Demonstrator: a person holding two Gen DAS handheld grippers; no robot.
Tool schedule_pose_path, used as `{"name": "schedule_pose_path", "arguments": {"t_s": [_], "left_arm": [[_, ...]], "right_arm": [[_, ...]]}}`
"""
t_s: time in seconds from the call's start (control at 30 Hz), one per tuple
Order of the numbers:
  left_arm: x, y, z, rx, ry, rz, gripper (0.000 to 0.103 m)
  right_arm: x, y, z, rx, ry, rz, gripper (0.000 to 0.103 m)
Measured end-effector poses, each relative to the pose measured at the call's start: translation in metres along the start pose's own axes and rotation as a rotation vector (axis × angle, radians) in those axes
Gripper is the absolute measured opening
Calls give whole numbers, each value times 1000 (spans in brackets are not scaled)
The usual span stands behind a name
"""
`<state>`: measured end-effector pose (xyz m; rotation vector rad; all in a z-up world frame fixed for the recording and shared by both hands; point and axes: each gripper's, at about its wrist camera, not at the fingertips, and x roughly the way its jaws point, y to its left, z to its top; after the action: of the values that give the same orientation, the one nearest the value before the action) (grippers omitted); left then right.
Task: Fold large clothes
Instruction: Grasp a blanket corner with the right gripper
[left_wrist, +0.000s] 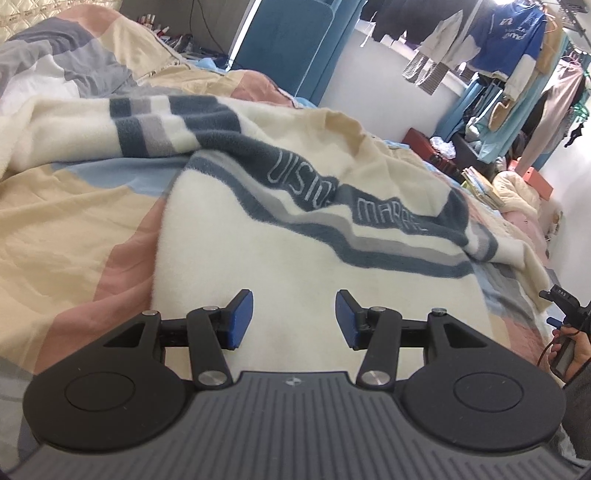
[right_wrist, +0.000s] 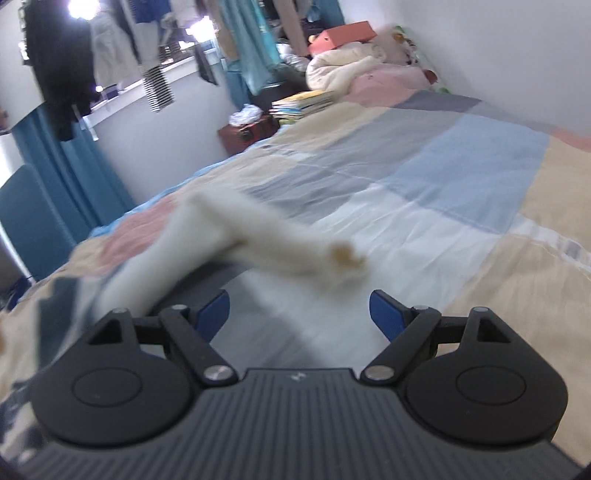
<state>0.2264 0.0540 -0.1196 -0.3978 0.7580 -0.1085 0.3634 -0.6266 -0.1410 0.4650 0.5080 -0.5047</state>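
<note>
A cream fleece sweater (left_wrist: 280, 236) with dark blue and grey stripes and stitched lettering lies spread on the bed. My left gripper (left_wrist: 294, 319) hovers over its plain lower part, open, nothing between the blue pads. In the right wrist view one cream sleeve (right_wrist: 258, 243) of the sweater is blurred in mid-air just ahead of my right gripper (right_wrist: 299, 314). That gripper is open wide, and the sleeve is not between its pads. The right gripper (left_wrist: 561, 310) also shows at the right edge of the left wrist view, in a hand.
The bed's patchwork quilt (right_wrist: 424, 177) in beige, pink, blue and grey stretches ahead. Stacked books (right_wrist: 299, 103), a red box (right_wrist: 243, 136) and a heap of bedding (right_wrist: 343, 66) sit at the far end. Clothes hang (left_wrist: 509, 40) along the wall beside blue curtains.
</note>
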Motion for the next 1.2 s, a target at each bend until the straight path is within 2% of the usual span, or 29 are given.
{"name": "schedule_pose_path", "arguments": {"t_s": [0.23, 0.37, 0.43, 0.47, 0.5, 0.53, 0.6, 0.67, 0.77, 0.9, 1.07, 1.2], "left_arm": [[29, -10, 9, -5, 28, 29, 55], [44, -19, 11, 5, 51, 42, 55], [51, -23, 12, 13, 63, 44, 55], [54, -25, 12, 16, 70, 44, 55], [57, -28, 13, 19, 76, 44, 55], [59, -30, 14, 22, 78, 42, 55], [60, -35, 14, 31, 76, 38, 55], [59, -37, 15, 35, 70, 37, 55], [58, -37, 14, 35, 71, 31, 55], [56, -36, 12, 54, 83, 35, 55], [47, -31, 11, 49, 65, 31, 55], [36, -25, 9, 56, 46, 31, 55]], "right_arm": [[66, -22, 23, -20, -61, 50, 84], [90, -27, 37, 35, -44, 84, 72], [93, -25, 44, 26, -49, 90, 44], [94, -27, 49, 37, -47, 89, 36], [96, -32, 54, 64, -42, 90, 24], [96, -38, 60, 102, -36, 104, 17], [90, -52, 70, 177, -50, 144, 10], [81, -60, 80, 216, -70, 161, 9], [65, -63, 98, 207, -105, 149, 8], [46, -57, 115, 168, -101, 109, 8], [9, -27, 138, 98, -120, 130, 8], [-42, 17, 159, 2, -150, 172, 7]]}}
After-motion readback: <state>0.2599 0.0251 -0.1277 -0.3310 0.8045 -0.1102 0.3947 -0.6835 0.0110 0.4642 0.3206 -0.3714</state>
